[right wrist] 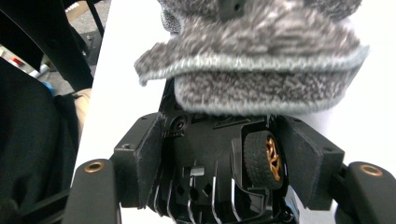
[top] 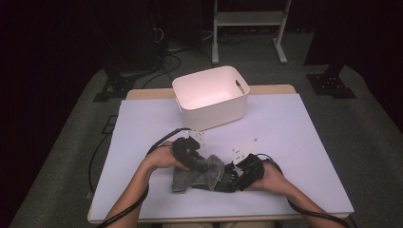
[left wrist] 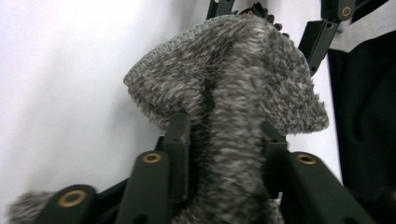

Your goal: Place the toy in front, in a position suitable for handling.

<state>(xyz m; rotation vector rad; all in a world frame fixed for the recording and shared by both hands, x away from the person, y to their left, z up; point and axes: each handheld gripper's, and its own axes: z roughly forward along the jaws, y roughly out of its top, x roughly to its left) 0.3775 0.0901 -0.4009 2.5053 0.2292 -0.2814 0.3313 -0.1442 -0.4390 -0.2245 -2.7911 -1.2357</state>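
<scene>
A grey fuzzy cloth (top: 183, 180) lies near the table's front edge, bunched between both grippers. My left gripper (top: 202, 166) comes from the left; in the left gripper view its jaws (left wrist: 226, 123) pinch a raised fold of the cloth (left wrist: 243, 70). From the right comes my right gripper (top: 231, 176), and its jaws (right wrist: 226, 140) clamp the sides of a black toy car (right wrist: 205, 154) with a gold-rimmed wheel (right wrist: 262, 158). The cloth (right wrist: 261, 60) drapes over the car's far end and hides it.
A white plastic bin (top: 211, 111) with handle cut-outs stands at the back centre of the pale mat (top: 294, 156) covering the table. Cables trail from both grippers toward the front edge. A metal stand and dark floor lie beyond the table.
</scene>
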